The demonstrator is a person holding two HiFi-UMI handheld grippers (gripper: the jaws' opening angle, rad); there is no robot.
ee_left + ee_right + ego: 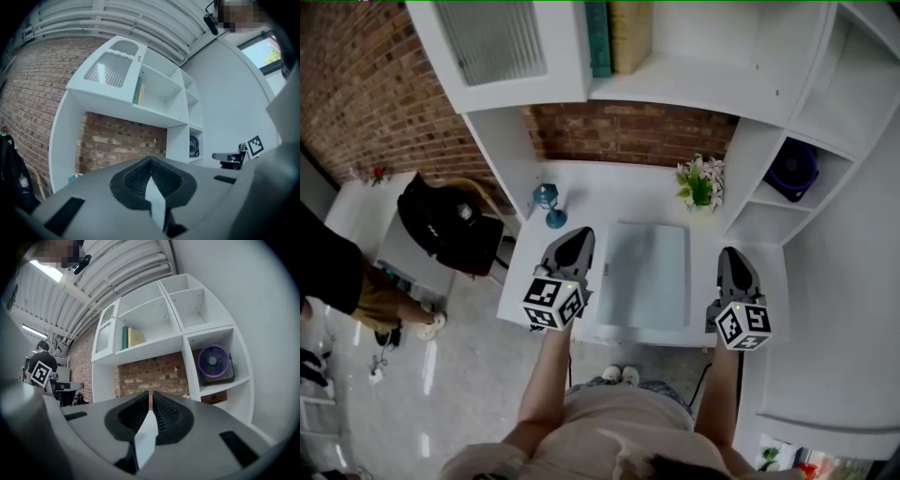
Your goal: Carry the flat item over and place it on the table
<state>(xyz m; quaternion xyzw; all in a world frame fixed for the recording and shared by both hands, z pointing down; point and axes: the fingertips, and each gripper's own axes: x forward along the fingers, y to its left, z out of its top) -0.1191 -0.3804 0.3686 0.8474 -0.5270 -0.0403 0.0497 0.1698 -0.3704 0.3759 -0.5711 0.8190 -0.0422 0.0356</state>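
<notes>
Jaws pinched nearly shut on both my left gripper [574,242] and right gripper [734,261], each clamping a side edge of the board [649,277]. It lies level over the desk [609,187], its long axis pointing away from me toward the brick wall [628,131].

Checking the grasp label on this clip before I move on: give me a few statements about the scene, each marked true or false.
1. The left gripper and right gripper are each clamped on an edge of the flat item. True.
2. The purple fan stands on the desk beside the flowers. False: it sits in a side compartment of the shelf unit.
3. The flowers stand near the desk's back right corner. True.
4. The shelf unit holds no books. False: books stand on its upper shelf.
</notes>
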